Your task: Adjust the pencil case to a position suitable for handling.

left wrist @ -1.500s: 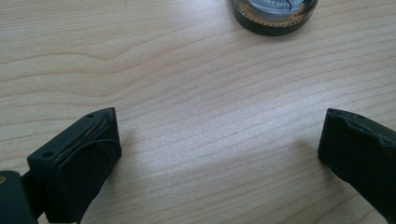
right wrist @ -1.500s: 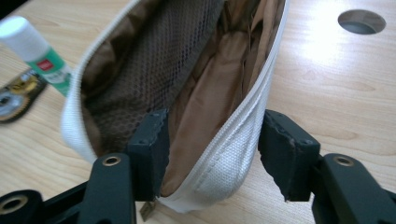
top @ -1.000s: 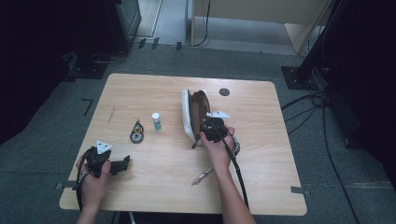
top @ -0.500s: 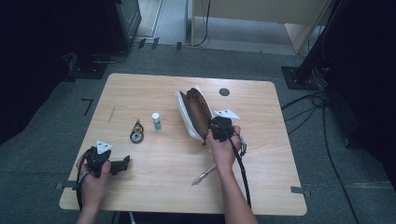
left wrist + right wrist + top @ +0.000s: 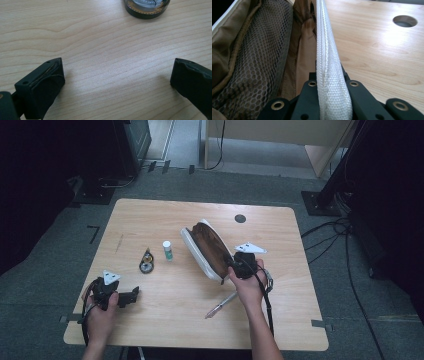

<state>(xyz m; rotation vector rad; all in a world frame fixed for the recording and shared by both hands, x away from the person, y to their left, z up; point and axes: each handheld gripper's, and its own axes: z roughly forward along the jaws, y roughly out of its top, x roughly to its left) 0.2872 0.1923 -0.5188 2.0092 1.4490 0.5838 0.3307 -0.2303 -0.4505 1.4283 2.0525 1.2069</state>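
No text, brand, number or sign can be read anywhere. At the top edge of the left gripper view, the round black tin with a silvery lid [image 5: 147,7] carries a ring of small print along its rim, too blurred to make out. In the high view, the small white bottle with a green label [image 5: 167,251], left of centre, is too small to read.

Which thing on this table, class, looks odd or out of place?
The white pouch stands out: it gapes open, showing its brown lining, and tilts on its side because the right claw is clamped on its rim. The pen lies loose nearby. Nothing looks spilled or damaged.
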